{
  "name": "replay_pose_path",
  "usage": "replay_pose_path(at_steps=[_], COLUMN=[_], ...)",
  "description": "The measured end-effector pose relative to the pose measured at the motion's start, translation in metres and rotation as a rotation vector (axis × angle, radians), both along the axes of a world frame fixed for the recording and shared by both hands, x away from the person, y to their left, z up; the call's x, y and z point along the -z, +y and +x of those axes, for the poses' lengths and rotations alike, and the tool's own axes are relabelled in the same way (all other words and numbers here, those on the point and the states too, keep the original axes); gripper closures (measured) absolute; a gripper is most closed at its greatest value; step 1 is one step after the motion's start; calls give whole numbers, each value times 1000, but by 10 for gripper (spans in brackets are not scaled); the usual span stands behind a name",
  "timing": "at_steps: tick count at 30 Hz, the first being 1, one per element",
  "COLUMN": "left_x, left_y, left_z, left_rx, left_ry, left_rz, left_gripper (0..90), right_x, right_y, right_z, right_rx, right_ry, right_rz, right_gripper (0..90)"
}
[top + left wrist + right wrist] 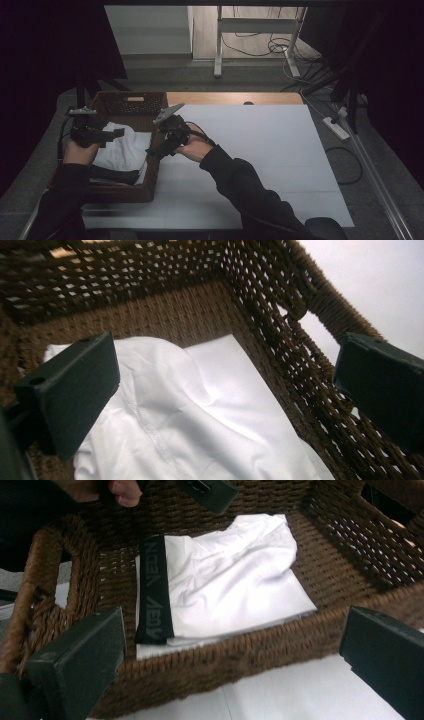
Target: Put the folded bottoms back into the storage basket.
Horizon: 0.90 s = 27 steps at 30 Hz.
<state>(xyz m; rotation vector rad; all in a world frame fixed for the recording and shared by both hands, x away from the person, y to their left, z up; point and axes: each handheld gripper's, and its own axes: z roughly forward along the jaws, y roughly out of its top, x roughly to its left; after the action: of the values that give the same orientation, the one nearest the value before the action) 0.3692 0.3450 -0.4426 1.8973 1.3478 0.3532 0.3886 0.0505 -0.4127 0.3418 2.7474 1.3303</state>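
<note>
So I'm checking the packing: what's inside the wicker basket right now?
Inside the wicker basket lies a folded white garment with a black lettered waistband. Both open grippers, left and right, hold nothing. Whatever lies beneath the cloth is covered.

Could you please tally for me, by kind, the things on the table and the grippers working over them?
Wicker basket: 1
White folded garment with a black waistband, lying in the basket: 1
Grippers, both open and holding nothing: 2, the left gripper and the right gripper
White sheet covering the table: 1
Total: 5
</note>
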Motion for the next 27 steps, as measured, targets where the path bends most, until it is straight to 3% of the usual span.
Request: replay_pose_path(at_steps=[1, 5, 12, 14, 20, 24, 27], left_x=[0, -1, 12, 19, 42, 54, 62], left_y=[-2, -10, -32, -40, -57, -64, -71], left_z=[3, 17, 50, 60, 82, 90, 94], left_rx=[1, 32, 105, 122, 164, 204, 214], left_ry=[8, 31, 99, 129, 227, 303, 353], left_rz=[17, 5, 51, 85, 118, 166, 224], left_gripper=[0, 8, 136, 158, 339, 455, 527], right_x=[0, -3, -6, -8, -13, -16, -17], right_y=[-3, -17, -42, -51, -80, -98, -108], right_z=[-1, -3, -11, -12, -13, -12, -9], right_rx=[3, 12, 22, 26, 60, 84, 100], right_ry=[-2, 3, -6, -7, 3, 15, 21], right_rz=[3, 15, 27, 35, 73, 102, 114], right_gripper=[0, 0, 0, 0, 0, 0, 0])
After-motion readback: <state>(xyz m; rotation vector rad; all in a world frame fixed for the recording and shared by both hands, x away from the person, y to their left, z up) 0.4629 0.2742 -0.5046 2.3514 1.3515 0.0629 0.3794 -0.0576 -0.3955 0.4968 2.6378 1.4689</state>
